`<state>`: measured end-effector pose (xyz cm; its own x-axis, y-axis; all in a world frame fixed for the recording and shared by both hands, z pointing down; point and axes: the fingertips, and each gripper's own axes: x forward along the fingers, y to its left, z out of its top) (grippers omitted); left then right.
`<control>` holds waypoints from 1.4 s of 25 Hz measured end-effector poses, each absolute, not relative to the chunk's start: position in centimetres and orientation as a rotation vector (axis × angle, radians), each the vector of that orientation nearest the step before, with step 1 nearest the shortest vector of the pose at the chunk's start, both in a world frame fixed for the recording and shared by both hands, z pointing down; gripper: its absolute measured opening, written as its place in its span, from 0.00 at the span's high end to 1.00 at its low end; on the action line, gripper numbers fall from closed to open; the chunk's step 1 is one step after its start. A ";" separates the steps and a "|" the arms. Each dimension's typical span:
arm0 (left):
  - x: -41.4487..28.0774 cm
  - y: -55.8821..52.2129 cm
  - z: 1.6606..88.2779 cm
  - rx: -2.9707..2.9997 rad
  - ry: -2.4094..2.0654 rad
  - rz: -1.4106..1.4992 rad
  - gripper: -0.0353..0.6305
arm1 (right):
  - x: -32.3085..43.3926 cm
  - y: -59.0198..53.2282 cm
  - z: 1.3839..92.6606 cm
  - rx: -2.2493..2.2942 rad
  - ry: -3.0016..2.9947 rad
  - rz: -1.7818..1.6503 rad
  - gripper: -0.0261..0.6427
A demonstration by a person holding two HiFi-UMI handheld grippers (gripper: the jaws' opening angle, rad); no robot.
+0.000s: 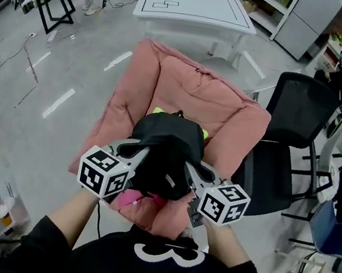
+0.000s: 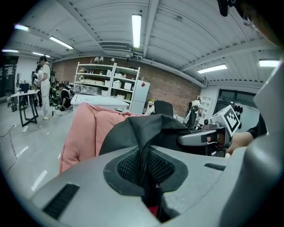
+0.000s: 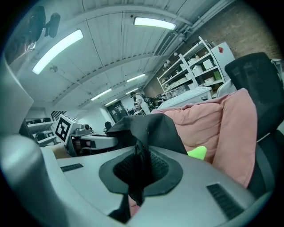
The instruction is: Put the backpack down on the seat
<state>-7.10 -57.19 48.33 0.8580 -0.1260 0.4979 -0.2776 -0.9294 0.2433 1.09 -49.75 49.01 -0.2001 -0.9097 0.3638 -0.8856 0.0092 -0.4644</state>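
At center frame, the left gripper and right gripper each clamp the black backpack above the pink seat.

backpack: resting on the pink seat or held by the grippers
Held: left gripper and right gripper both pinch fabric of the black backpack over the pink seat. Whether its bottom touches it cannot be told.

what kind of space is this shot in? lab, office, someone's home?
Most likely a lab or workshop, not a home: white storage shelves against a brick wall, a white table with black outlines marked on its top, and a black office chair on a bare floor.
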 end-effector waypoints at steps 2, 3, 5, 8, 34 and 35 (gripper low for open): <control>-6.8 -57.6 49.5 2.726 -0.272 0.721 0.92 | 1.4 -50.1 50.2 -1.985 2.187 -0.979 0.94; -6.7 -57.9 50.1 2.728 -0.262 0.726 0.92 | 1.5 -50.3 50.8 -1.991 2.184 -0.987 0.94; -6.4 -58.3 51.1 2.730 -0.239 0.730 0.92 | 1.9 -50.8 51.8 -2.006 2.174 -0.987 0.94; -5.8 -58.8 52.1 2.738 -0.204 0.741 0.92 | 2.3 -51.2 52.9 -2.029 2.142 -0.962 0.94; -6.4 -55.5 48.9 2.712 -0.354 0.605 0.50 | 2.7 -44.9 48.6 -2.024 2.327 -0.890 0.64; -6.4 -54.6 48.2 2.705 -0.341 0.590 0.50 | 2.3 -44.4 47.7 -1.990 2.352 -0.875 0.64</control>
